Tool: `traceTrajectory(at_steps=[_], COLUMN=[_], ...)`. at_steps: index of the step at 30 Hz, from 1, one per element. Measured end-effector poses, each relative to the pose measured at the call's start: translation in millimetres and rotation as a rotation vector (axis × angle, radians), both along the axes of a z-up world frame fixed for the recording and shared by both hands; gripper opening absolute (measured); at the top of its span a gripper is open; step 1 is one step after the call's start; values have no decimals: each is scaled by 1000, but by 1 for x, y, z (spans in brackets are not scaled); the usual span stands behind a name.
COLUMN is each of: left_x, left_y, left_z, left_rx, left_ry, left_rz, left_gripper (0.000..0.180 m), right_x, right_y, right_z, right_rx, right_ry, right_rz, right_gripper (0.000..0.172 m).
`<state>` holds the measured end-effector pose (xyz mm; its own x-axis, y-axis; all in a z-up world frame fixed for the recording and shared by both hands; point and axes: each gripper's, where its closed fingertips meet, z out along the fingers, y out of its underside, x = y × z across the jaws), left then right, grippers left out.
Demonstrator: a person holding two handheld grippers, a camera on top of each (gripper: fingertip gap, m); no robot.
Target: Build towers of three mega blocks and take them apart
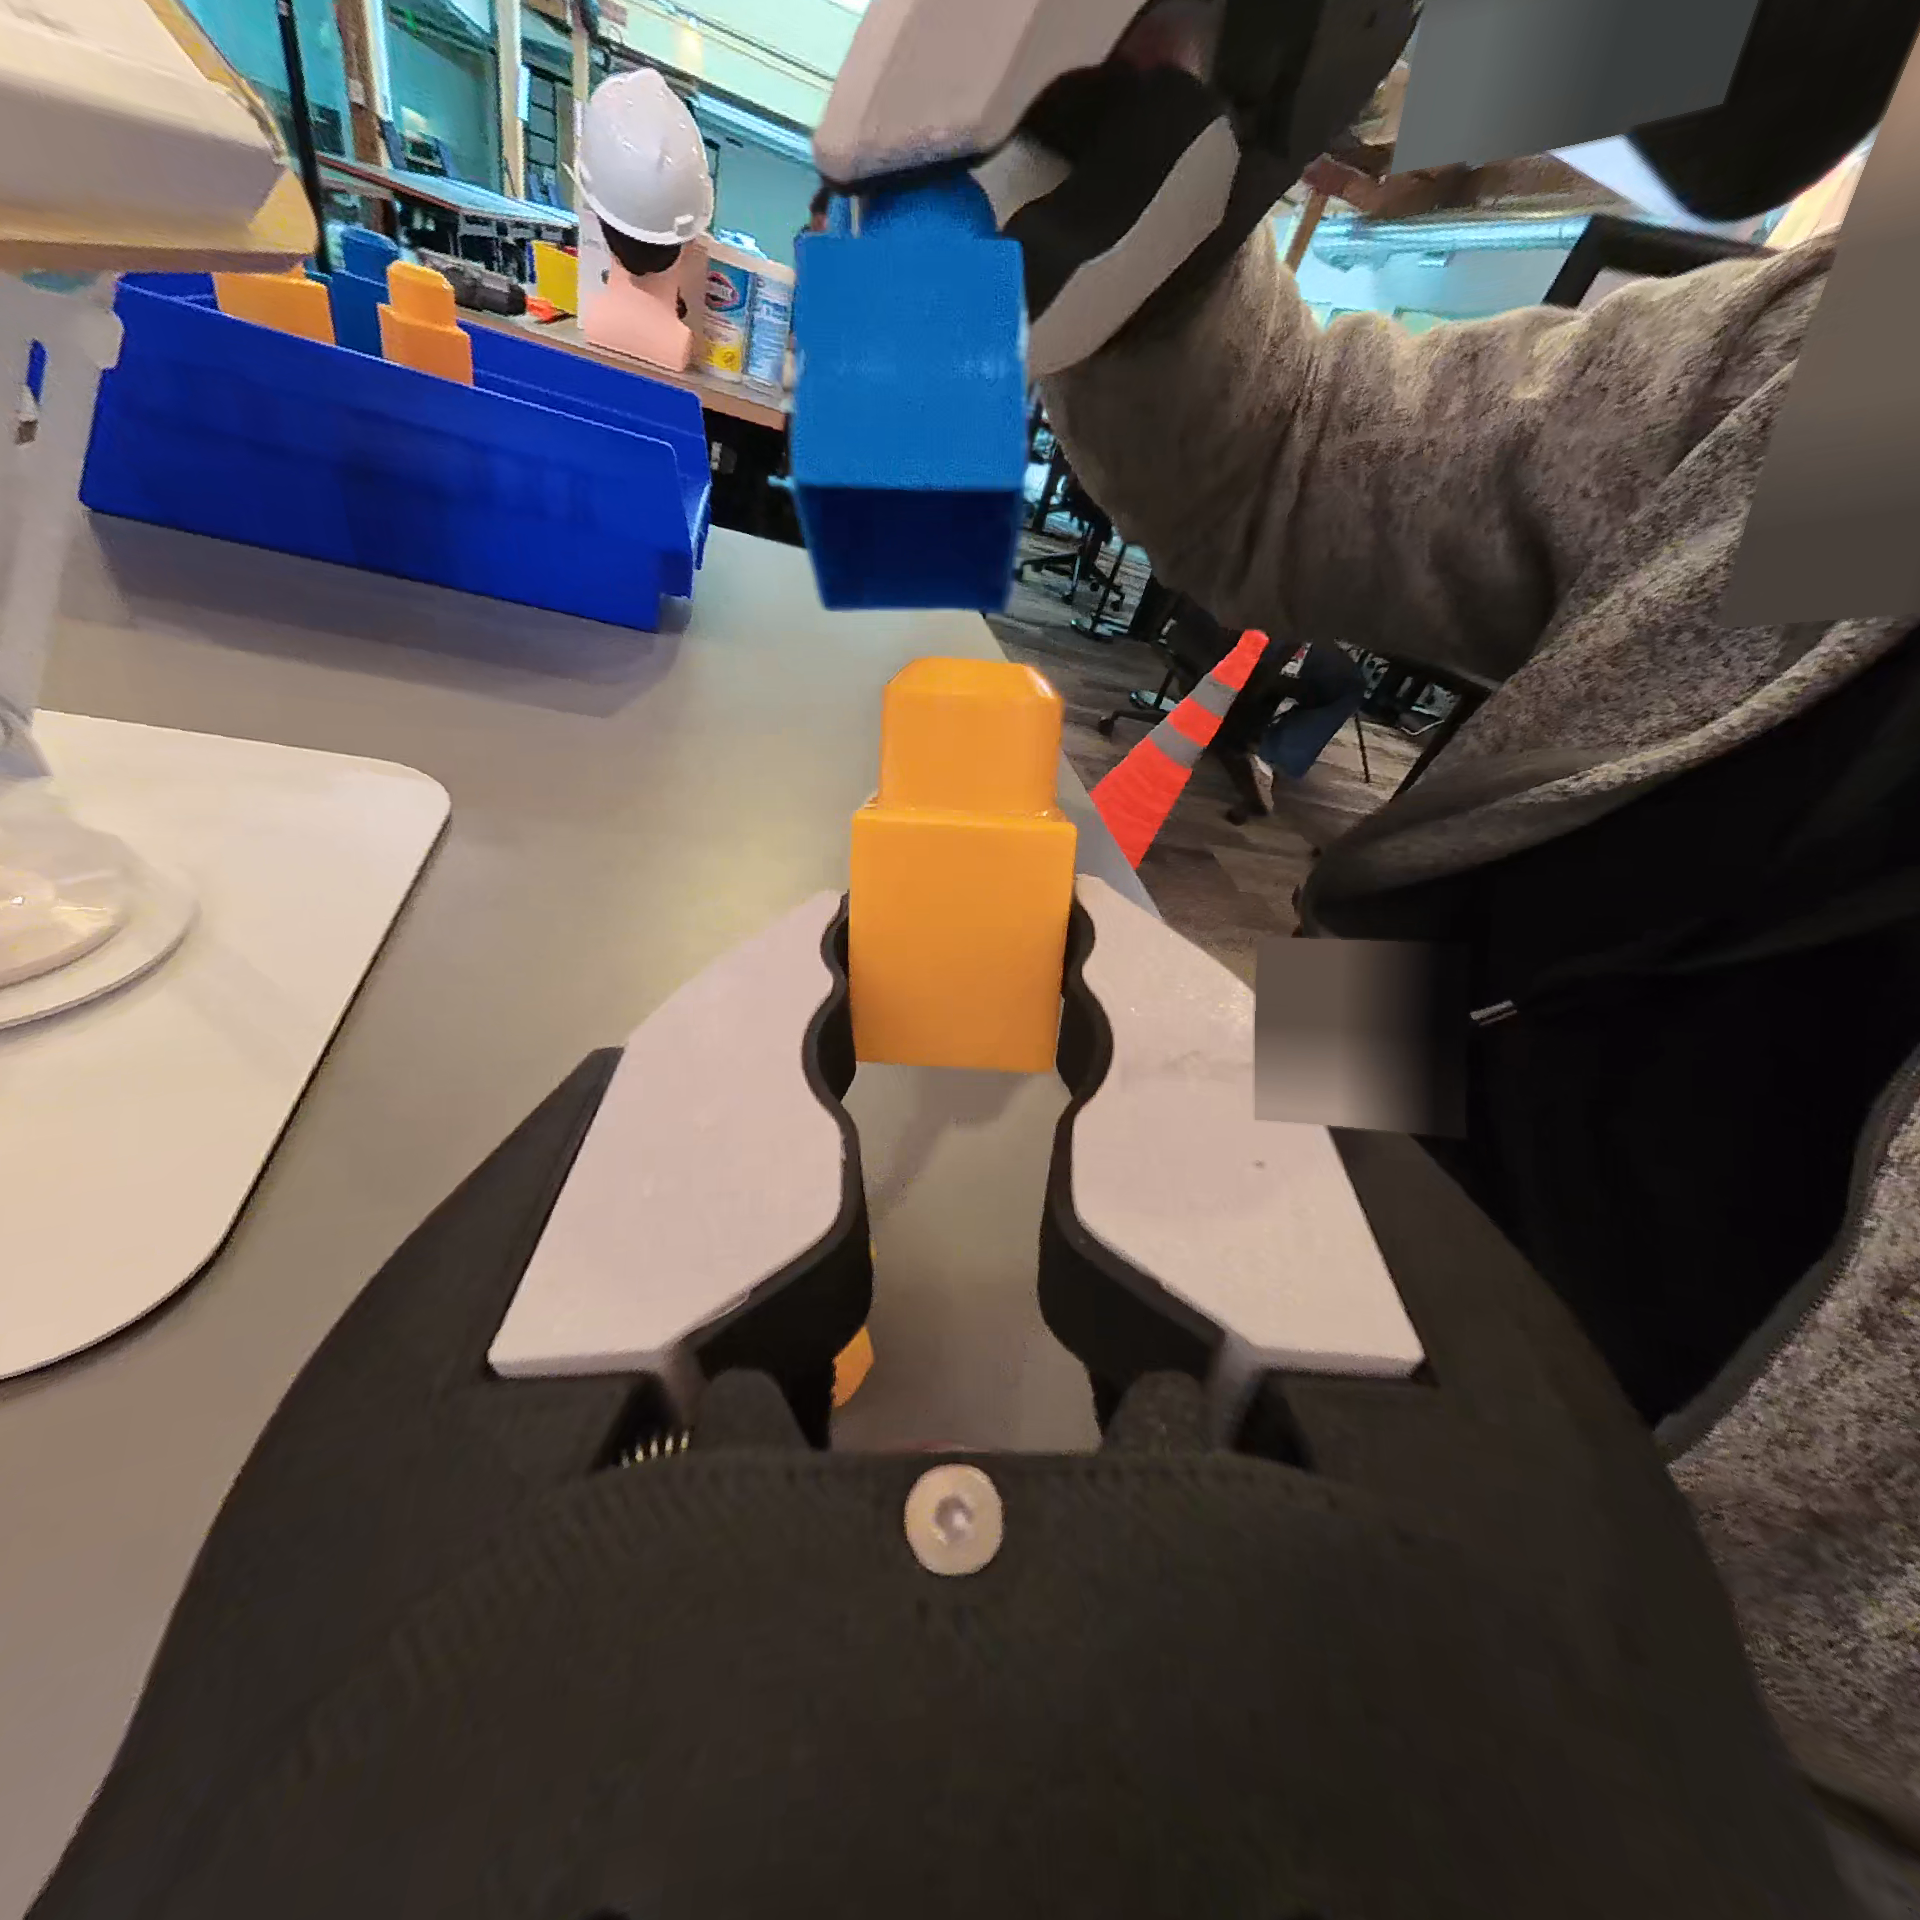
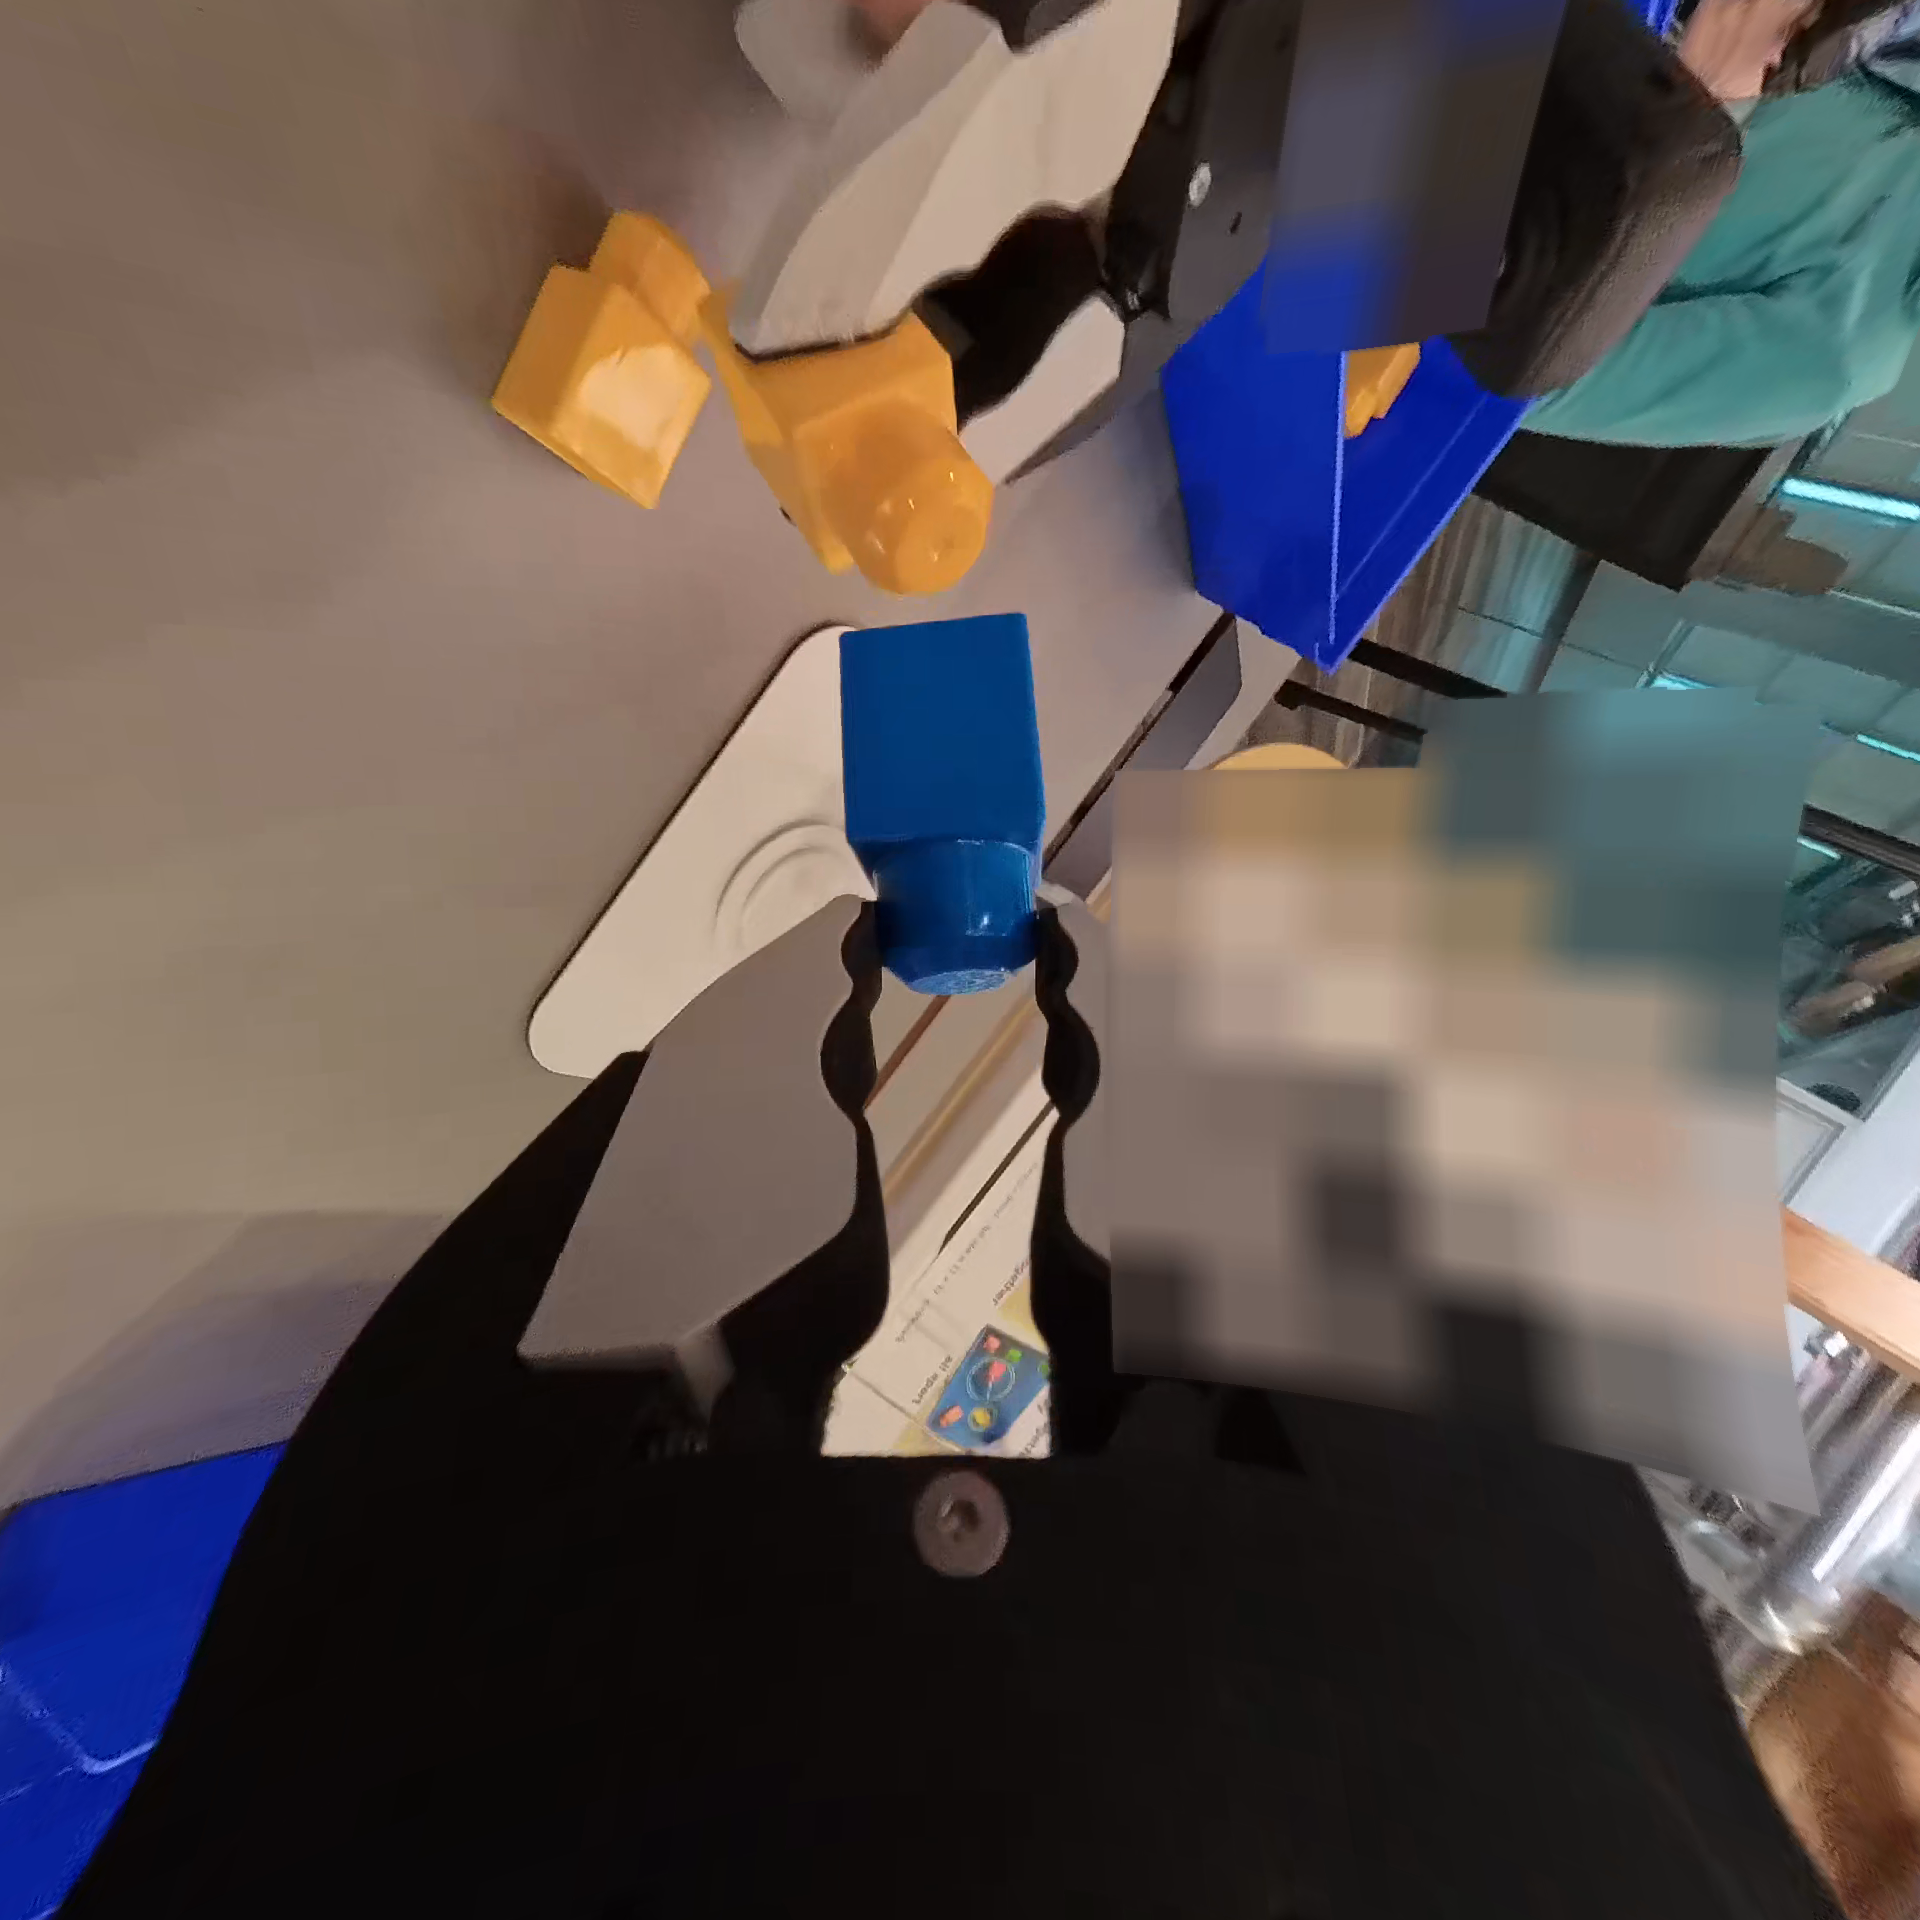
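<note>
My left gripper [image 1: 961, 935] is shut on an orange mega block [image 1: 961, 883], held upright by its body just above the grey table [image 1: 623, 727], stud up. My right gripper [image 2: 956, 925] is shut on the stud of a blue mega block [image 2: 935, 727]. In the left wrist view the blue block [image 1: 904, 416] hangs from the right gripper [image 1: 935, 156] right above the orange block, hollow base down, with a gap between them. The right wrist view shows the held orange block [image 2: 862, 447] and a second orange block [image 2: 597, 395] lying on the table beside it.
A blue bin [image 1: 395, 468] with orange and blue blocks stands at the back left. A white pad [image 1: 156, 987] lies on the table's left. The table edge runs just right of the blocks; an orange cone [image 1: 1174, 748] stands on the floor beyond. A person's grey sleeve [image 1: 1351, 468] is on the right. About 10 cm separates my left fingertips from my right.
</note>
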<state>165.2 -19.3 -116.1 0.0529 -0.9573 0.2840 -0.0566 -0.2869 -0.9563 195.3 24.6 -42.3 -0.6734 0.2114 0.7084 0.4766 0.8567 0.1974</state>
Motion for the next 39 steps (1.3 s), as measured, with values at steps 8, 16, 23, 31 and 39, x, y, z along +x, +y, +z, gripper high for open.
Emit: traceTrajectory(at_steps=[8,16,23,31,39], left_x=[4,8,9,10,8], left_y=[0,-4,-6,-7,-4], left_z=[-2,-4,-4,-1,3], left_rx=[43,75,103,105,115], left_ry=[44,87,110,107,101], left_rz=[18,17,23,30,57], left_gripper=[36,36,35,35,35], right_x=[-7,-12,-11,-9,-10], right_y=[-10,-22,-25,-31,-28], right_z=[-10,-20,-20,-21,-19], right_rx=[-1,42,77,99,112], right_ry=[-122,-181,-187,-177,-157], right_rz=[26,73,74,83,70], right_gripper=[29,29,29,29,29])
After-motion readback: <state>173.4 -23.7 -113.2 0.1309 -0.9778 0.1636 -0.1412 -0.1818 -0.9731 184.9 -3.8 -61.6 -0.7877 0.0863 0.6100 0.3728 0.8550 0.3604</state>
